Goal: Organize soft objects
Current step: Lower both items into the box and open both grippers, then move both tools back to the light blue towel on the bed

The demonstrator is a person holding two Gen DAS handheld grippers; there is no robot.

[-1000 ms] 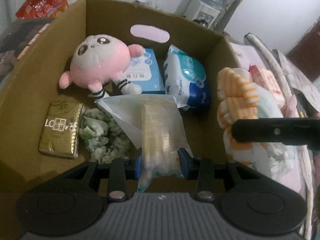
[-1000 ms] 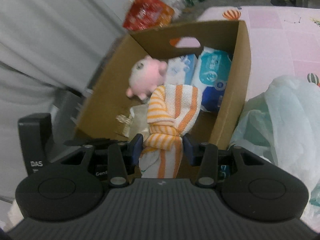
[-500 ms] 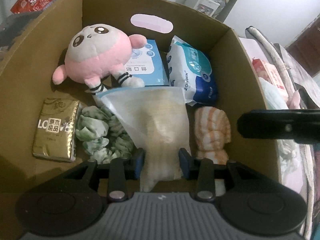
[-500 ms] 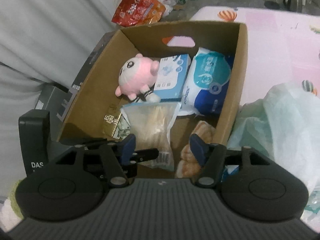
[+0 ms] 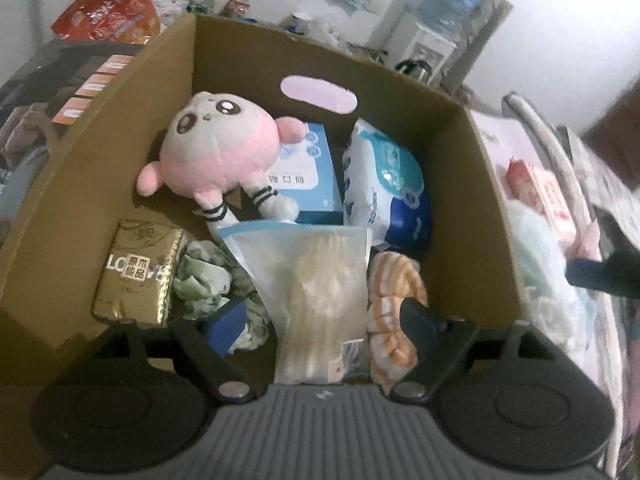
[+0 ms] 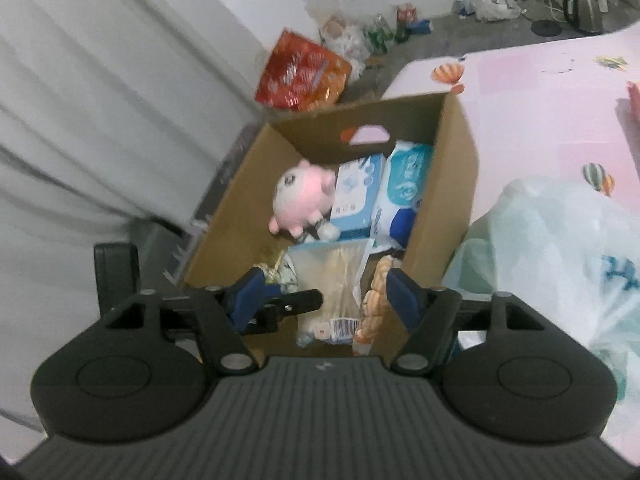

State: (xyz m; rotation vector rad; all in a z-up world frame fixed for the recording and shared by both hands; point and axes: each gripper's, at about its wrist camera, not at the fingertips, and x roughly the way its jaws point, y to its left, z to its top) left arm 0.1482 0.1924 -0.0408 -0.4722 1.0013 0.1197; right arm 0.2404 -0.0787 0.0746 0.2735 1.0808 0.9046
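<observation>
A second ago our left gripper (image 5: 320,320) was clamped on the clear plastic bag (image 5: 320,280) and our right gripper (image 6: 324,294) was carrying the orange-striped towel (image 5: 396,300); now both lie in the cardboard box (image 5: 480,208) and neither is held. Our left jaws are opening, spread wide on either side of the bag with no pad pressing on it. Our right jaws are opening too, with nothing between them, and the right wrist view sees the box from further back and higher.

Taking the box as our landmark, and starting at its near wall: the bag lies in the middle, its barcode end towards us. The towel sits bunched just beside the bag, against the box's right wall. On the bag's other side is a crumpled green-and-white cloth (image 5: 208,280), then a gold tissue pack (image 5: 136,276) near the left wall. Further in, the pink plush toy (image 5: 220,156) rests with its striped legs touching the bag's far edge. A blue tissue box (image 5: 308,176) and a white-and-blue wipes pack (image 5: 384,184) stand against the far wall, under the handle cut-out.

We judge both drops finished. Outside the box's right wall, a pale green plastic bag (image 6: 560,248) lies on the pink sheet (image 6: 540,92), probably our next thing to sort.
</observation>
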